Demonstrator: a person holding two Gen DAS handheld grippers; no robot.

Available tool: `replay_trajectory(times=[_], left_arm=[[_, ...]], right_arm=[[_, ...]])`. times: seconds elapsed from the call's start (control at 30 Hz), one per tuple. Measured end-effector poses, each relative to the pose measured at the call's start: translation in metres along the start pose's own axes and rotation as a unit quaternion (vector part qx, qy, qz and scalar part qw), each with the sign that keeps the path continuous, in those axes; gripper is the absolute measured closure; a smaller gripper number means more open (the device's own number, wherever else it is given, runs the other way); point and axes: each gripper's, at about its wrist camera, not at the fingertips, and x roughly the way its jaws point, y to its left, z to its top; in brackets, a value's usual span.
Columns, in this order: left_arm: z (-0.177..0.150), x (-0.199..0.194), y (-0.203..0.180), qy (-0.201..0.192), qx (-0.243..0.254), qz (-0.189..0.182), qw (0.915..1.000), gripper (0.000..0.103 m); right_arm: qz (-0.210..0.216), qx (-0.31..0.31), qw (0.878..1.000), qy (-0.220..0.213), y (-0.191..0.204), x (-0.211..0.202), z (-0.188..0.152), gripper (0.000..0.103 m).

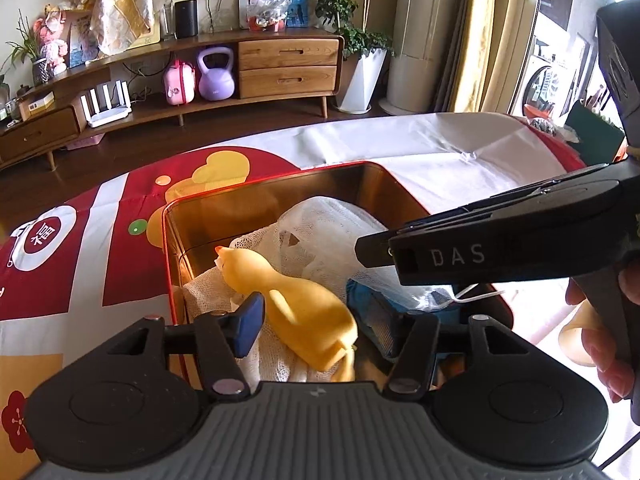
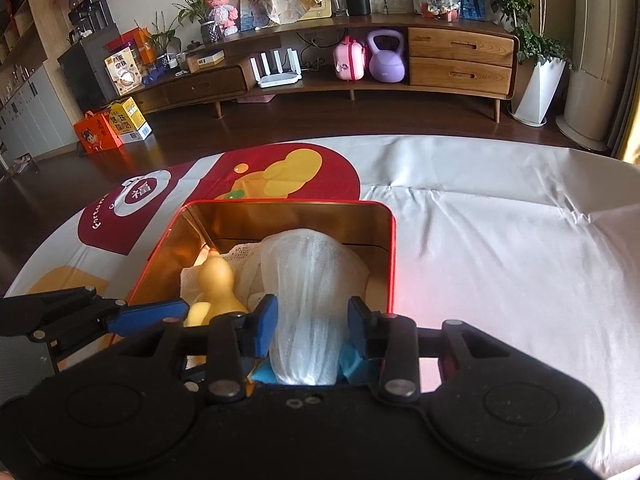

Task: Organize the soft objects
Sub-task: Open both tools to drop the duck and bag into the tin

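A red tin (image 2: 394, 264) with gold walls sits on a tabletop (image 2: 500, 240), crowded with a yellow duck (image 1: 304, 304), white mesh bundle (image 2: 308, 300) and gauze. Both claws, left (image 1: 320, 322) and right (image 2: 312, 326), hover open over it. Bare cloth lies right.

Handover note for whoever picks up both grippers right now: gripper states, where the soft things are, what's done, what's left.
Left gripper: open over the tin, the yellow duck toy lying between its fingers, not pinched.
Right gripper: jaws astride the white mesh bundle; pads appear clear of it.
Red tin: holds the duck, mesh bundle, white gauze cloth and something blue.
Done: these are in the tin.
Left: withdraw both grippers.
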Motion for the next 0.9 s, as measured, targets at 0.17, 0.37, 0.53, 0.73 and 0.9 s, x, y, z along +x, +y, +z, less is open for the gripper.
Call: replay_trajectory(times=[0.17, 0.37, 0.53, 0.73, 0.9], left_arm=[[-0.001, -0.015, -0.004, -0.008, 0.000, 0.006, 0.9999, 0.041], [0.001, -0.036, -0.010, -0.020, -0.007, 0.013, 0.9997, 0.041], [0.001, -0.056, -0.013, -0.028, -0.021, 0.014, 0.9993, 0.034], [-0.002, -0.078, -0.019, -0.037, -0.020, 0.018, 0.9989, 0.034], [-0.009, -0.096, -0.026, -0.040, -0.016, 0.018, 0.9989, 0.029]], right_arm=[[0.001, -0.001, 1.000, -0.011, 0.004, -0.019, -0.002, 0.061], [0.002, -0.006, 1.000, -0.024, 0.011, -0.045, -0.004, 0.055], [0.005, -0.008, 0.999, -0.038, 0.014, -0.067, -0.008, 0.047], [0.006, -0.006, 0.999, -0.051, 0.018, -0.091, -0.017, 0.040], [0.012, -0.004, 0.998, -0.058, 0.022, -0.108, -0.028, 0.033]])
